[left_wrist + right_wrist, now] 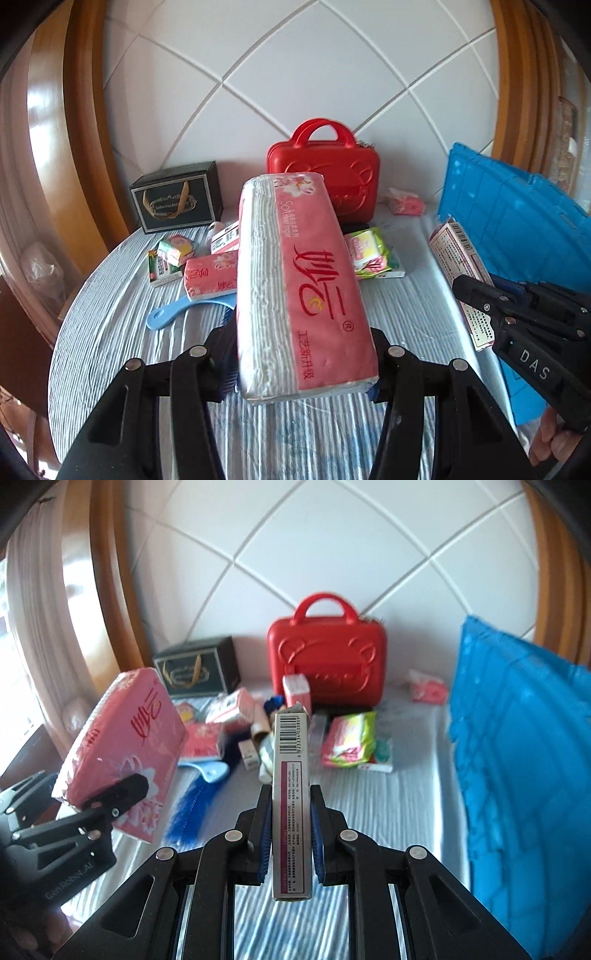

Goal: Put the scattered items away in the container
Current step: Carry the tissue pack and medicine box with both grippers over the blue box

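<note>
My left gripper [303,354] is shut on a long pink tissue pack [303,280] and holds it above the striped bedcover. The right wrist view shows that pack [125,731] at the left, with the left gripper [122,794] clamped on its lower end. My right gripper [291,805] is shut on a slim grey and magenta box with a barcode [291,794], held on edge between the blue pads. In the left wrist view this box [458,258] and the right gripper [480,299] are at the right, close to the blue plastic container [517,221].
A red carry case [328,664] and a black gift box [199,672] stand at the back by the tiled wall. Several small packets, a green and pink pack [349,742], another pink tissue pack [210,277] and a blue brush [199,797] lie on the cover. The blue container [524,757] fills the right side.
</note>
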The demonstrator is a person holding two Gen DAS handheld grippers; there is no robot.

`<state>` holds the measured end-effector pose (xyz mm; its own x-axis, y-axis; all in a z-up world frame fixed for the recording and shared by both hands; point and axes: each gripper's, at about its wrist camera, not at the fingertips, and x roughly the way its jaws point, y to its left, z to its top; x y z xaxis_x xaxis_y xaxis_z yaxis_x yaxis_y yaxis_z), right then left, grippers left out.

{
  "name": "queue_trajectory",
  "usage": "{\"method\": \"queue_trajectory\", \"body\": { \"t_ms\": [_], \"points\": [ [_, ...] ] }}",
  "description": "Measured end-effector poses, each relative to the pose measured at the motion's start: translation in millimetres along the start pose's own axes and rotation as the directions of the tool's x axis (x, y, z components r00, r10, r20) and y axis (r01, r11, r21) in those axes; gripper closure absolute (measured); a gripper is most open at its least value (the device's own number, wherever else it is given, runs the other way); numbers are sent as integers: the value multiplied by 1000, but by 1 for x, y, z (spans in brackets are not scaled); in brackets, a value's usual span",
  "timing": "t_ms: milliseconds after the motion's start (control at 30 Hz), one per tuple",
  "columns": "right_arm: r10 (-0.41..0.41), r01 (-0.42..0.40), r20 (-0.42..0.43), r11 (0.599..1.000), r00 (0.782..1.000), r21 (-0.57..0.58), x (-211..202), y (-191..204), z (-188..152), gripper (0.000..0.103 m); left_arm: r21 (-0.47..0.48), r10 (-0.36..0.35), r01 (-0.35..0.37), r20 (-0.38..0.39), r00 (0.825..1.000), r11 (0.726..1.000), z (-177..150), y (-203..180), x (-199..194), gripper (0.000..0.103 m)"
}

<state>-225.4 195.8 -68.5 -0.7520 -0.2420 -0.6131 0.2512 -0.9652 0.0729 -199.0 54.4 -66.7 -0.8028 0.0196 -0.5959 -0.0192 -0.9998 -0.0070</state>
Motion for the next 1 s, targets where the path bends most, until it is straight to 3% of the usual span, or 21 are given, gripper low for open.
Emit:
{"method": "queue_trajectory", "body": {
  "t_ms": [233,467,800,1000],
  "points": [
    [-111,108,94,993,989,37,-80,-4,-3,85,45,-113,110,66,991,993,-1,-19,-44,52],
    [-220,205,164,974,962,100,-141,-43,-13,85,123,-220,205,122,968,971,3,-72,-79,52],
    [-330,289,214,936,919,202,-217,-166,-38,85,223,-358,314,190,914,923,18,-216,-118,52],
    [-329,287,189,933,925,219,-235,-258,-58,85,251,-370,324,165,914,912,21,-322,-117,52]
  ]
}}
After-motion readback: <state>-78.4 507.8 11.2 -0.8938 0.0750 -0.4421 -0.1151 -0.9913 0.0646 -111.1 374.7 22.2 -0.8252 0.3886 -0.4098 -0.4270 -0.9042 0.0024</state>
